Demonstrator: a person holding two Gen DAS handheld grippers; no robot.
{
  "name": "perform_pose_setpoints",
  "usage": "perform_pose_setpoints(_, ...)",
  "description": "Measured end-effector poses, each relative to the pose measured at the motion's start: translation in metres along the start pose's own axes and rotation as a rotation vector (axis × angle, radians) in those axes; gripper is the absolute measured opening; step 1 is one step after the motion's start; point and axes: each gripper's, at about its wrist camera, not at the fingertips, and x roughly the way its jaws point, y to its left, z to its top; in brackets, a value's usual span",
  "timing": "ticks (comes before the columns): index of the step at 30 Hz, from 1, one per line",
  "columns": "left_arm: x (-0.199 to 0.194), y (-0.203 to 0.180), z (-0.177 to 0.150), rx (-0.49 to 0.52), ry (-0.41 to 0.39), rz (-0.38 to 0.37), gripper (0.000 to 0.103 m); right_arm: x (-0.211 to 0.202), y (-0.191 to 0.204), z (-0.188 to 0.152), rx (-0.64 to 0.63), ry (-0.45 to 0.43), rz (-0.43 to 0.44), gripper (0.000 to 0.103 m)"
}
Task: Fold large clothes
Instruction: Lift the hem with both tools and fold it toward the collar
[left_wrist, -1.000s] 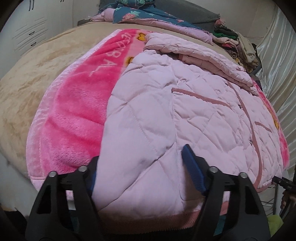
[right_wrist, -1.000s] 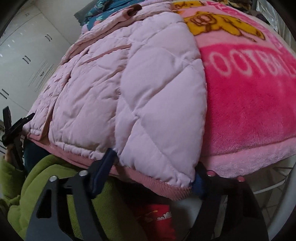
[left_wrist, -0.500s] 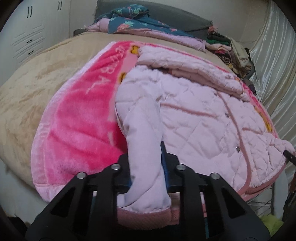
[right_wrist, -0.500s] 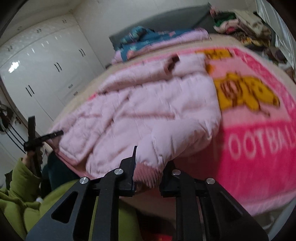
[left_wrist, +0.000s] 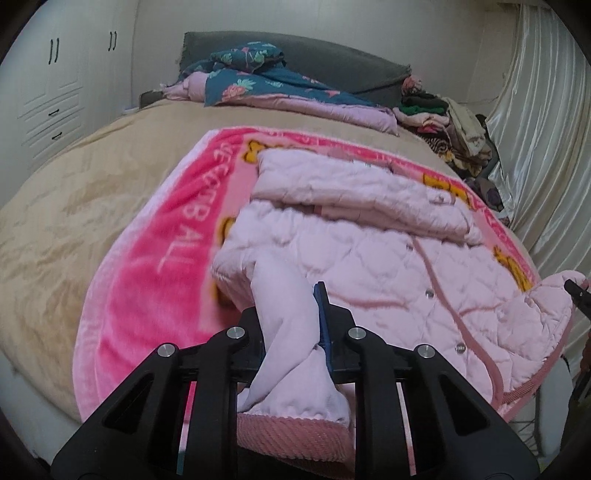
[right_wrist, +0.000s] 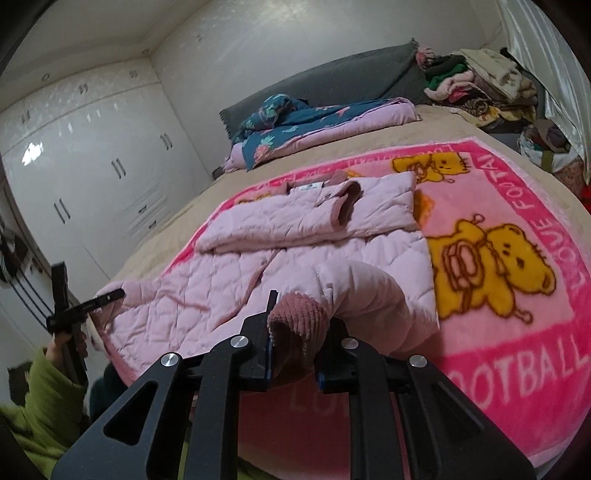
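A light pink quilted jacket (left_wrist: 388, 258) lies on a bright pink bear-print blanket (left_wrist: 155, 266) on the bed, its sleeves folded across the upper part. My left gripper (left_wrist: 291, 332) is shut on the jacket's left bottom corner and holds it lifted above the blanket. My right gripper (right_wrist: 295, 328) is shut on the jacket's right bottom corner at its ribbed hem (right_wrist: 299, 314), also lifted. The jacket (right_wrist: 280, 266) sags between the two held corners. The blanket also shows in the right wrist view (right_wrist: 517, 332).
A beige bedspread (left_wrist: 74, 206) covers the bed. A blue floral quilt (left_wrist: 258, 81) lies at the grey headboard. A pile of clothes (left_wrist: 450, 125) sits at the far right by a curtain (left_wrist: 546, 147). White wardrobes (right_wrist: 92, 166) stand on the left.
Both grippers went from open around the jacket's hem corners to shut on them, then rose and pulled back, lifting the bottom edge off the blanket.
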Motion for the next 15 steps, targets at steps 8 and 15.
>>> perform_pose_setpoints(8, 0.002, -0.009, 0.035, 0.012, -0.04, -0.01, 0.012, 0.004, -0.004, 0.028, 0.024, -0.035, -0.009, 0.014)
perform_pose_setpoints(15, 0.006, -0.016, 0.057, 0.023, -0.065, -0.005, 0.012, 0.005, -0.008, 0.046, 0.038, -0.07, -0.017, 0.014)
